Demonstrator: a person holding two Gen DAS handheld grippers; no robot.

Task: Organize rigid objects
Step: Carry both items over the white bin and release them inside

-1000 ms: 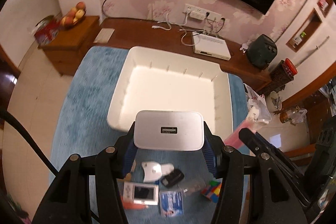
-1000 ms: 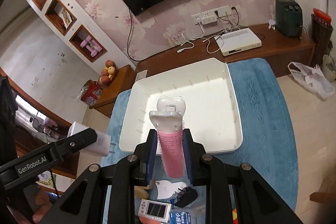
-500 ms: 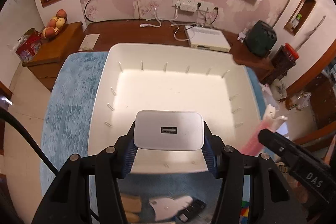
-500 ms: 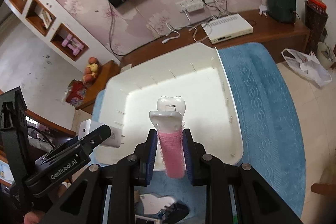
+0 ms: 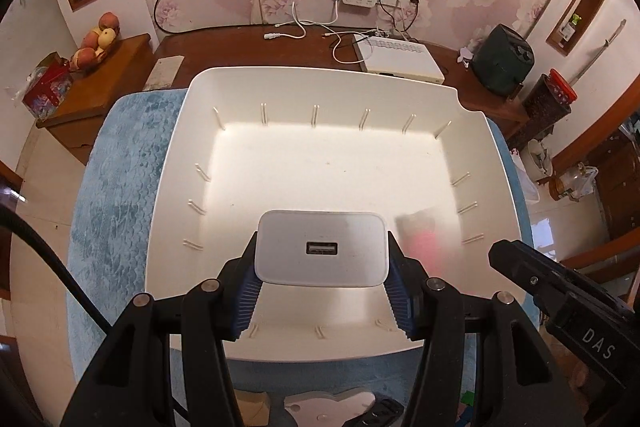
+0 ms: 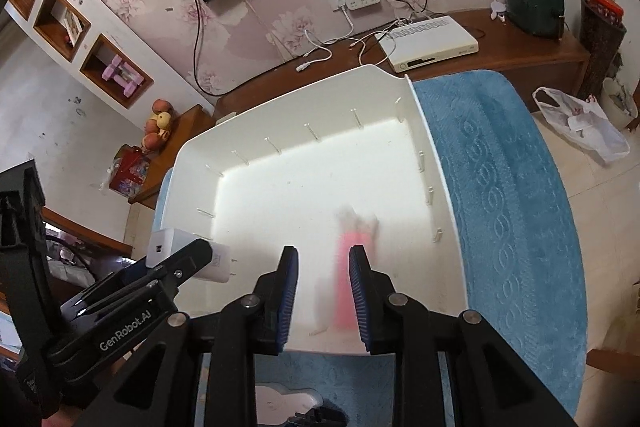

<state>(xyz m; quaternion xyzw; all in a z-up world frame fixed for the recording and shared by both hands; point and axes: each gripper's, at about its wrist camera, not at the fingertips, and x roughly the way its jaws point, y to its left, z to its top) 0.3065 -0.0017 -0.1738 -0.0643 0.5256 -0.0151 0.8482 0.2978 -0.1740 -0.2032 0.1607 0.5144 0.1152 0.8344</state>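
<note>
On blue mat (image 6: 500,195): white tray (image 5: 176,163); left gripper (image 5: 322,279) clamps charger (image 5: 322,247); right gripper (image 6: 323,291) spread, empty.

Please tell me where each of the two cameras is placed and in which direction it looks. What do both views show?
Left wrist: on the left gripper, looking forward and down into the white plastic tray; its blue-padded fingers clamp a white USB charger block.
Right wrist: on the right gripper, above the tray's near right side; jaws open, a blurred pink brush beyond.
Shared: tray, blue mat, charger, brush.
</note>
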